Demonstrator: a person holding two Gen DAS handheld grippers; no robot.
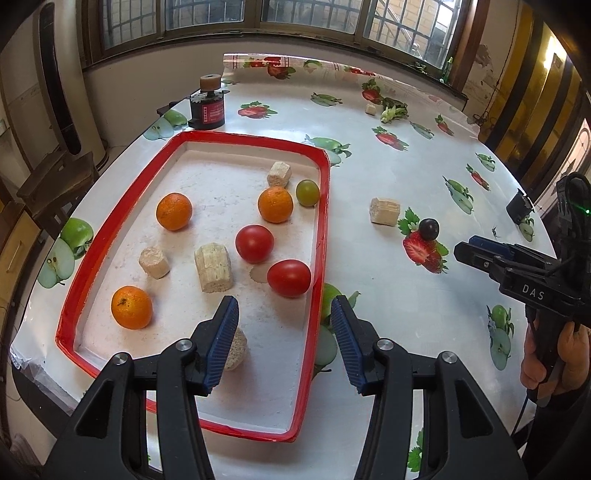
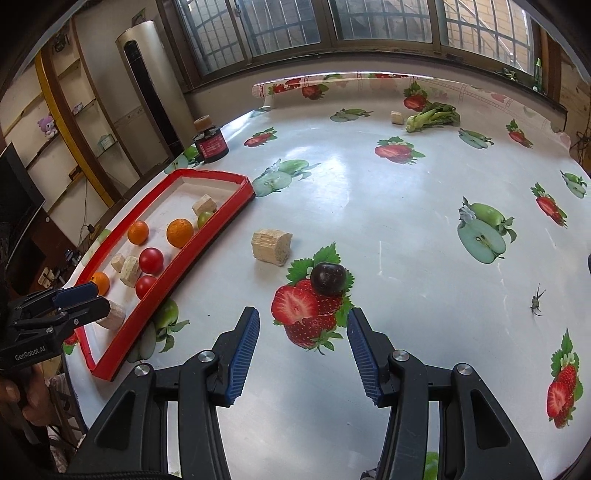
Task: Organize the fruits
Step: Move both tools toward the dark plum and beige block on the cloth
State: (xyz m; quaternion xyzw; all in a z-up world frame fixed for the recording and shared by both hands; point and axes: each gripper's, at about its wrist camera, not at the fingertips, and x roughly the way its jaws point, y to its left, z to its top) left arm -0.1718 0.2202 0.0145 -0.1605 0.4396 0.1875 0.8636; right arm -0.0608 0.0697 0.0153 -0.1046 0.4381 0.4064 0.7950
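Right wrist view: spread, empty right claw (image 2: 301, 332) faces bare tabletop (image 2: 388, 221) centre; red-rimmed tray (image 2: 207, 254) at left holds oranges and tomatoes.

Daylight enters through the barred windows (image 2: 332, 22) at twelve o'clock in both views, leaving the scene bright and evenly lit. The glossy surface (image 2: 369, 206) throws a broad white sheen near the centre of the right wrist view, and the fruit in the red-rimmed tray (image 1: 321, 221) casts only faint, soft shadows. Focus is sharp mid-frame, while fisheye bending curves the window frames and surface edge, and the corners fall to black vignette, darkest at three and nine o'clock
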